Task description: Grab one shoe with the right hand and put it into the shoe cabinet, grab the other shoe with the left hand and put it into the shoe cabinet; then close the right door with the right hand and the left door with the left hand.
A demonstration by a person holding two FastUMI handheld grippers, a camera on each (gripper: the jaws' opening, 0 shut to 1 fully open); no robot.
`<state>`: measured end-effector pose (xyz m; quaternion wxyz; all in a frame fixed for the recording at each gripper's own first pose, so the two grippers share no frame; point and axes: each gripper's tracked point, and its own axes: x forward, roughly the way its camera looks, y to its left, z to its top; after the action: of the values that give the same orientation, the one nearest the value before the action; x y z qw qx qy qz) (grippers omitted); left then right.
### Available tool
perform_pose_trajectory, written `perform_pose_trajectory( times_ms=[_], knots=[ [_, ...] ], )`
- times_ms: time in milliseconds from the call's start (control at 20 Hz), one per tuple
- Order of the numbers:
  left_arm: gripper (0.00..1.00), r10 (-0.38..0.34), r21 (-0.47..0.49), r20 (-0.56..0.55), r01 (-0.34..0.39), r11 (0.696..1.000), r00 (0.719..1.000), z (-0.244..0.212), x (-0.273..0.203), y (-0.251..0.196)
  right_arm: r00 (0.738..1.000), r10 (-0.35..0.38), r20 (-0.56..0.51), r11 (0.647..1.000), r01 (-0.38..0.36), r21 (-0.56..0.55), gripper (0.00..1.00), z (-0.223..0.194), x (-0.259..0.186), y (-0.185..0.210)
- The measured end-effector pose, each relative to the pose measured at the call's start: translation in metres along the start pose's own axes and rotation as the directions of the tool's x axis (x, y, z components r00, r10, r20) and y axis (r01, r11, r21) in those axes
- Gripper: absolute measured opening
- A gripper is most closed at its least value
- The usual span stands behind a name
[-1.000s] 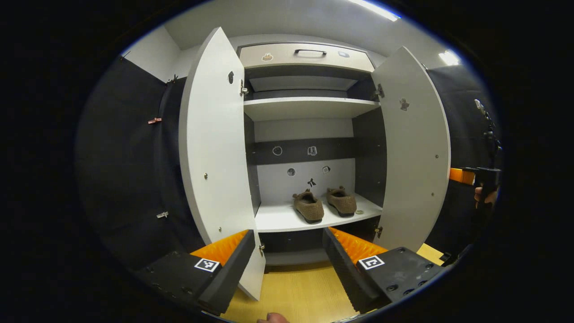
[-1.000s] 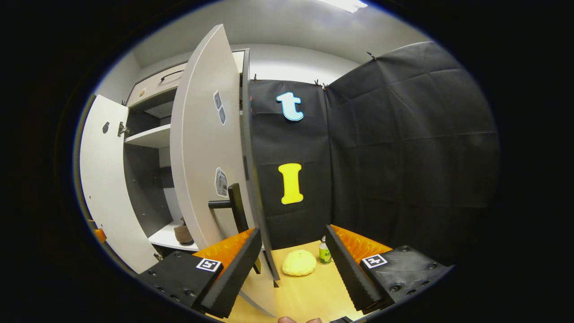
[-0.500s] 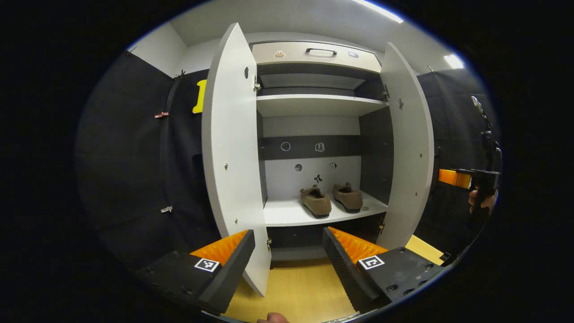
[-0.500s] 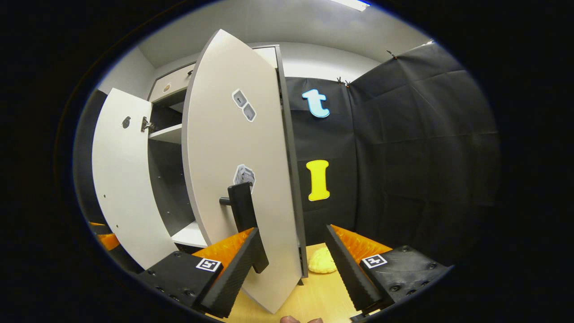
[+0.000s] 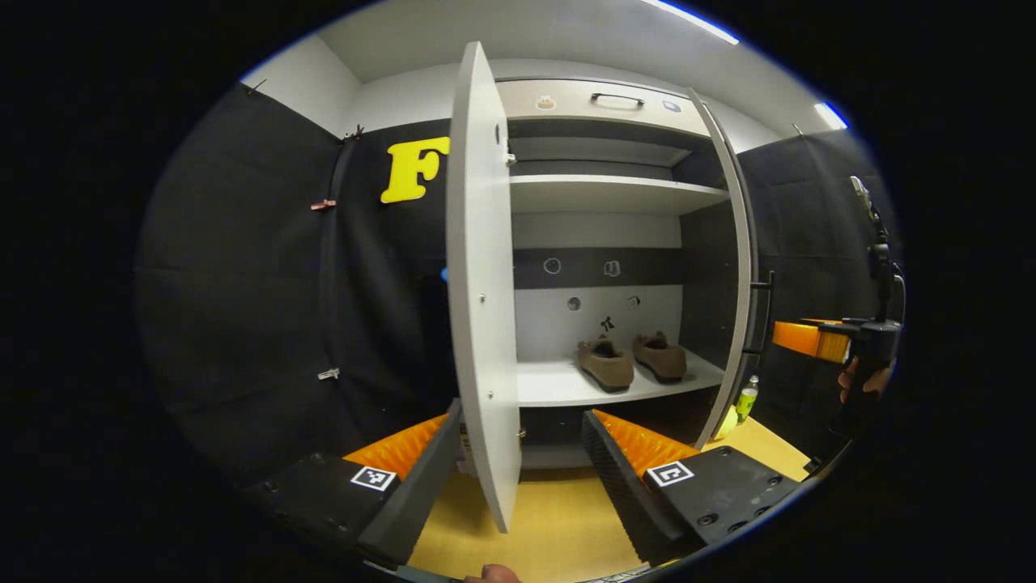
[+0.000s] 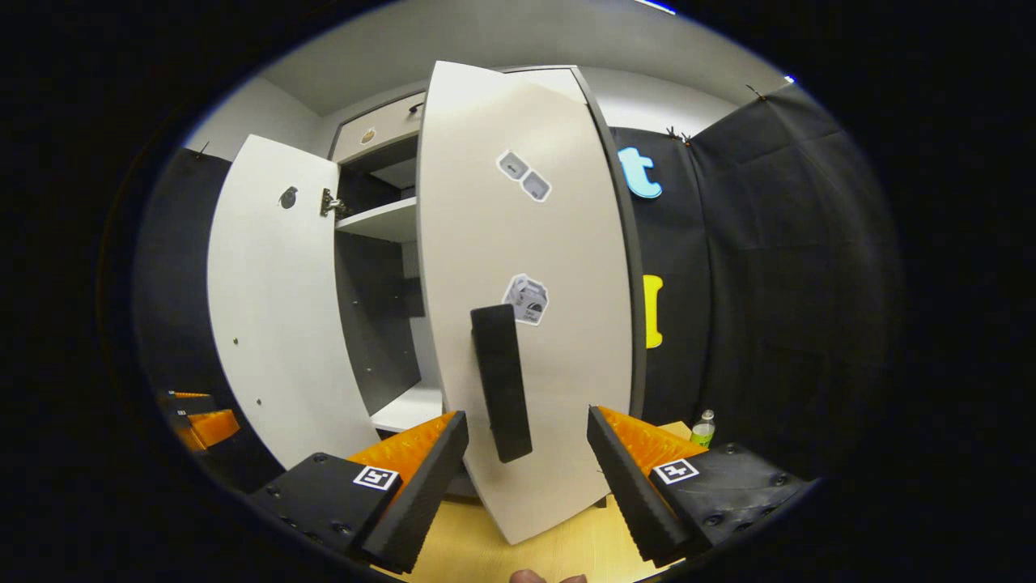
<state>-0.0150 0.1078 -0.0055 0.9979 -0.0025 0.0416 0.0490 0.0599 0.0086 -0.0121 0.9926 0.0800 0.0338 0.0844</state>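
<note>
In the left gripper view, your left gripper [image 5: 518,474] hangs open with the left door [image 5: 481,283] edge-on between its fingers at frame centre; both brown shoes [image 5: 633,363] sit side by side on the lower shelf [image 5: 550,385] of the shoe cabinet [image 5: 595,194], right of centre. Swing this door early and it could clash with the other. In the right gripper view, your right gripper [image 6: 526,478] is open too, its fingers either side of the black handle [image 6: 502,380] on the right door [image 6: 526,283]. Push off-centre and a finger may snag the handle; a hard shove could slam the door.
</note>
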Motion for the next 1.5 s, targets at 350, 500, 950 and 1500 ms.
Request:
perform_pose_trajectory(
  times_ms=[350, 500, 950, 1500],
  knots=[
    [0.96, 0.144, -0.02, 0.041, -0.143, 0.989, 0.989, 0.021, 0.017, 0.09, 0.998, 0.048, -0.042, 0.998, -0.049, -0.026, 0.98, -0.02, -0.013, 0.027],
    [0.96, 0.18, -0.025, 0.061, -0.179, 0.984, 0.982, 0.026, 0.039, 0.116, 0.998, 0.047, -0.04, 0.998, -0.048, -0.028, 0.98, -0.018, -0.018, 0.025],
    [0.93, 0.13, -0.056, 0.038, -0.128, 0.99, 0.991, 0.014, 0.081, 0.114, 0.998, 0.049, -0.037, 0.999, -0.049, -0.01, 0.98, -0.011, -0.018, 0.025],
    [0.92, 0.009, -0.04, 0.02, -0.008, 0.999, 1.0, 0.016, 0.07, 0.034, 0.999, 0.039, -0.017, 0.999, -0.039, 0.003, 0.98, -0.003, -0.026, 0.014]
  ],
)
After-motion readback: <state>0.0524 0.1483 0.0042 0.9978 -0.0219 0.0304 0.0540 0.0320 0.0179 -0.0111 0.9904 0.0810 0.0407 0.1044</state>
